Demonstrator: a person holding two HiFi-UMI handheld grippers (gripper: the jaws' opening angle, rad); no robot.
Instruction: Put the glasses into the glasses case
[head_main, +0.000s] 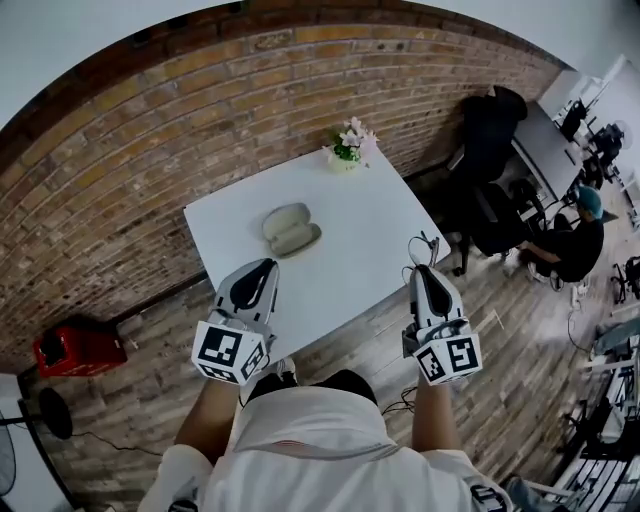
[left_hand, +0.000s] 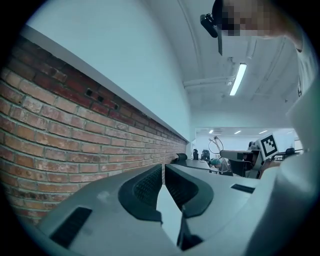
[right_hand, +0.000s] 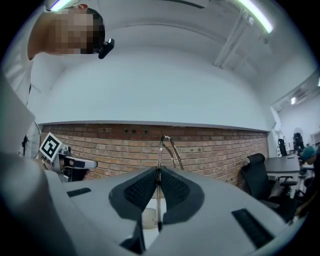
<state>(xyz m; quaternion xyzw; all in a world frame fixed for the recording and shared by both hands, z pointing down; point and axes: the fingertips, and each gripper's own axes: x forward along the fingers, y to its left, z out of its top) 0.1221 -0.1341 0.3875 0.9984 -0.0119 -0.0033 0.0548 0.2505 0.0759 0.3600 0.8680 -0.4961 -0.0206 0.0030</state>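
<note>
- Where the brick wall (head_main: 150, 130) runs behind it, one white tabletop (head_main: 370, 230) stands cornerwise to the person holding the claws. Its near edge lies just beyond both claws.
- One glasses case (head_main: 290, 230) lies open on the tabletop, towards its left-hand middle. Both shell halves are side by side, and their long axis runs roughly across the head view.
- There are two claws. The left claw (head_main: 268, 265) is clenched on nothing, with its pads meeting at the tips in the left gripper view. It is the nearer one to the case, which lies just ahead of it and slightly right.
- The right claw (head_main: 424, 268) is clenched on the glasses. It sits at the right of the near edge, well apart from the case. The case lies ahead of it and to its left, so the coming move looks like a carry leftwards and forwards across the tabletop.
- One pair of glasses (right_hand: 167, 145) is pinched by a thin metal part between the right claw's pads. The wire frame stands up past the tips and is not yet over the case.
- One small flower pot (head_main: 348, 148) stands at the far corner, clear of that path.
</note>
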